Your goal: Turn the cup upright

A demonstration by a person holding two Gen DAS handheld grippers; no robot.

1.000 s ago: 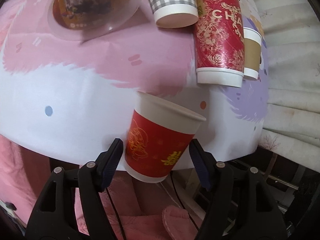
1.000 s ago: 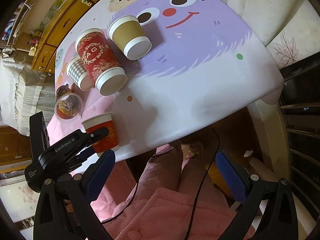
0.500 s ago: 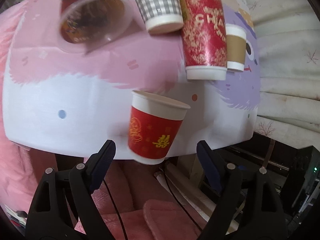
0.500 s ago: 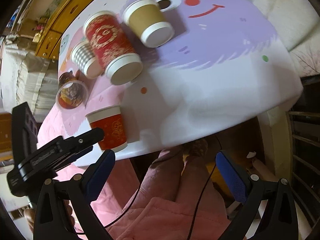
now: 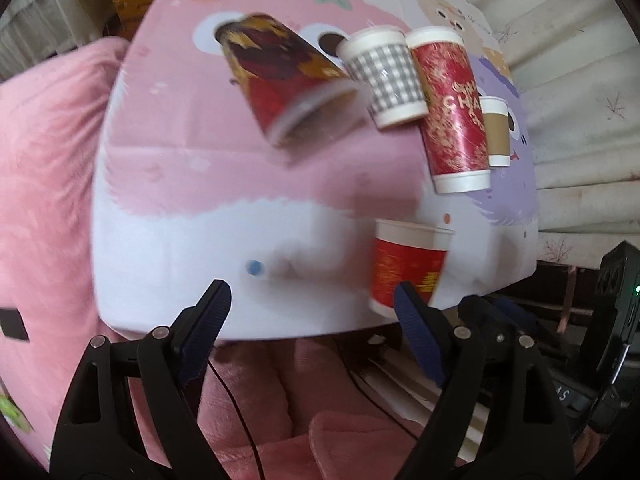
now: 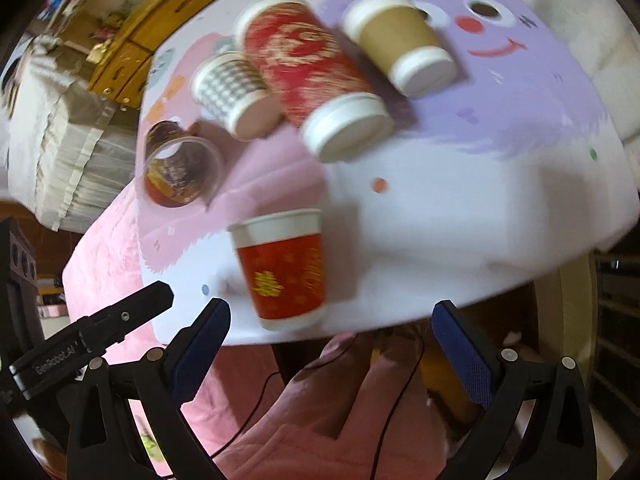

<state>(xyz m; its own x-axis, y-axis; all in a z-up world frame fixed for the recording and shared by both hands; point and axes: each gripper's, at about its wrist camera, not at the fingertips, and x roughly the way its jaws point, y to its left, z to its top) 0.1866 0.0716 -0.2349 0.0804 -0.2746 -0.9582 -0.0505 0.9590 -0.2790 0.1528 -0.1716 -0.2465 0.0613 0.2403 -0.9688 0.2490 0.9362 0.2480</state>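
A small red paper cup with a white rim and gold characters stands upright near the table's front edge; it also shows in the right wrist view. My left gripper is open and empty, drawn back to the left of the cup, its right finger just in front of the cup's base. My right gripper is open and empty, wide apart below the cup. Farther back several cups lie on their sides: a clear plastic cup, a grey checked cup, a tall red cup and a brown cup.
The table carries a pink, white and purple cartoon cloth. Its front edge lies just ahead of both grippers. A pink fleece lap and cables lie below. A wooden cabinet and stacked paper stand at the back left.
My left gripper has let go of the small red cup, opened wide and moved back and left. The cup now stands upright alone. My right gripper has come closer to the cup.
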